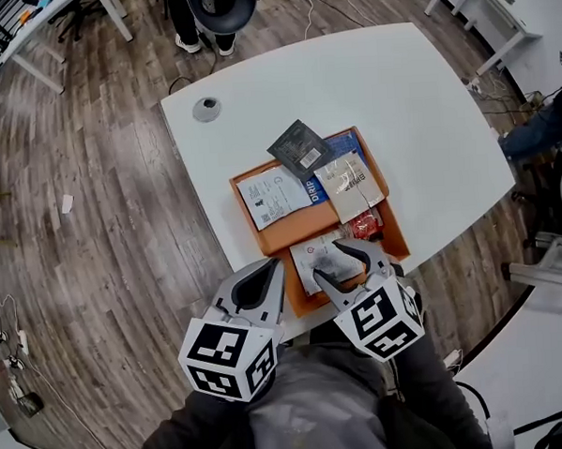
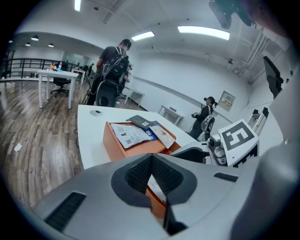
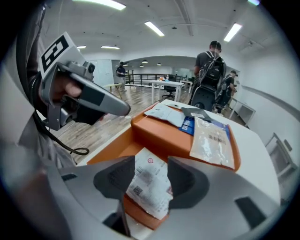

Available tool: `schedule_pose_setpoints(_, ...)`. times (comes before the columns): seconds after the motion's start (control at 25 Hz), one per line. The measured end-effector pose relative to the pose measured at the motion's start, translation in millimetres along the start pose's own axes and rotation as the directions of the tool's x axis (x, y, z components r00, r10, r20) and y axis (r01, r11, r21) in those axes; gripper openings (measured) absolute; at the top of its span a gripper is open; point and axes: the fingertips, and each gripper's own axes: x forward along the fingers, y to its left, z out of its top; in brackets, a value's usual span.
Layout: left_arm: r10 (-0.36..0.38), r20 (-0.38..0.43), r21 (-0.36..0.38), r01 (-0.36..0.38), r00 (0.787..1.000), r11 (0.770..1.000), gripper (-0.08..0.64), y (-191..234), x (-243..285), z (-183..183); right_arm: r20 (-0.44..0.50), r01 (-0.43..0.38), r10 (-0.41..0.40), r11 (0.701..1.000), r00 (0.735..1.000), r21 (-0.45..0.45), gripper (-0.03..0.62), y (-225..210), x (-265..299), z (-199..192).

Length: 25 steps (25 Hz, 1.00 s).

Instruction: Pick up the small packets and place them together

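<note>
Small packets (image 1: 298,185) are all on the orange tray (image 1: 291,232), which sits on the white table (image 1: 397,100) near its front edge. On the raised far section of the tray lie:
- a white printed packet (image 1: 273,196)
- a dark grey packet (image 1: 300,147)
- a blue packet (image 1: 338,148), partly covered
- a translucent beige packet (image 1: 350,185)
- a red packet (image 1: 361,226), at the edge of that section

One further white packet with a red mark (image 1: 320,259) lies apart from these, in the lower near section.

Right gripper (image 1: 344,267): held just in front of the person's torso and pitched steeply down over the near section. Its own view shows the jaws standing wide. The marked white packet (image 3: 149,192) lies flat beneath and between them, and neither pad presses on it. Nothing is held.

Left gripper (image 1: 274,266): held beside the right one at the tray's near left corner, tilted down at a shallower angle. Its jaw tips meet, with nothing clamped. The tray edge and the packet show beyond them. In the right gripper view a hand (image 3: 70,89) wraps the left gripper's handle.

Both forearms, in dark sleeves, are drawn in close to the body.
</note>
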Motion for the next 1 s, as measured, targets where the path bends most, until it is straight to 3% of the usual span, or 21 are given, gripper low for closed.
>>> schedule_pose_setpoints(0.12, 0.026, 0.006, -0.017, -0.026, 1.0, 1.0, -0.003, 7.8, -2.9, 0.3, -0.05, -0.046, 0.042, 0.995, 0.998, -0.083, 0.243, 10.1, 19.8, -2.9)
schedule_pose_setpoints(0.28, 0.068, 0.015, -0.041, -0.068, 0.998, 0.997, -0.003, 22.6, -10.3, -0.2, -0.123, -0.128, 0.114, 0.985, 0.986, -0.113, 0.323, 19.0, 39.9, -11.9)
schedule_pose_setpoints(0.64, 0.111, 0.016, -0.083, -0.11, 0.994, 0.991, -0.003, 37.5, -14.5, -4.4, -0.198, -0.172, 0.149, 0.979, 0.969, -0.106, 0.342, 13.8, 51.2, -17.6)
schedule_pose_setpoints(0.72, 0.109, 0.018, -0.081, -0.108, 0.994, 0.991, -0.003, 36.1, -14.5, -3.7, -0.198, -0.157, 0.129, 0.979, 0.972, -0.13, 0.291, 12.9, 49.7, -16.6)
schedule_pose_setpoints(0.76, 0.109, 0.019, -0.079, -0.107, 0.994, 0.991, -0.003, 35.8, -14.6, -3.1, -0.196, -0.141, 0.111, 0.979, 0.974, -0.146, 0.185, 11.6, 49.2, -16.1)
schedule_pose_setpoints(0.88, 0.109, 0.024, -0.073, -0.107, 0.994, 0.992, -0.003, 36.4, -15.6, -1.4, -0.196, -0.093, 0.057, 0.979, 0.979, -0.183, 0.066, 7.5, 49.2, -16.1)
schedule_pose_setpoints(1.0, 0.106, 0.03, -0.065, -0.104, 0.994, 0.992, -0.003, 35.5, -18.0, 0.5, -0.188, -0.069, 0.031, 0.978, 0.982, -0.197, 0.044, 7.5, 45.1, -13.1)
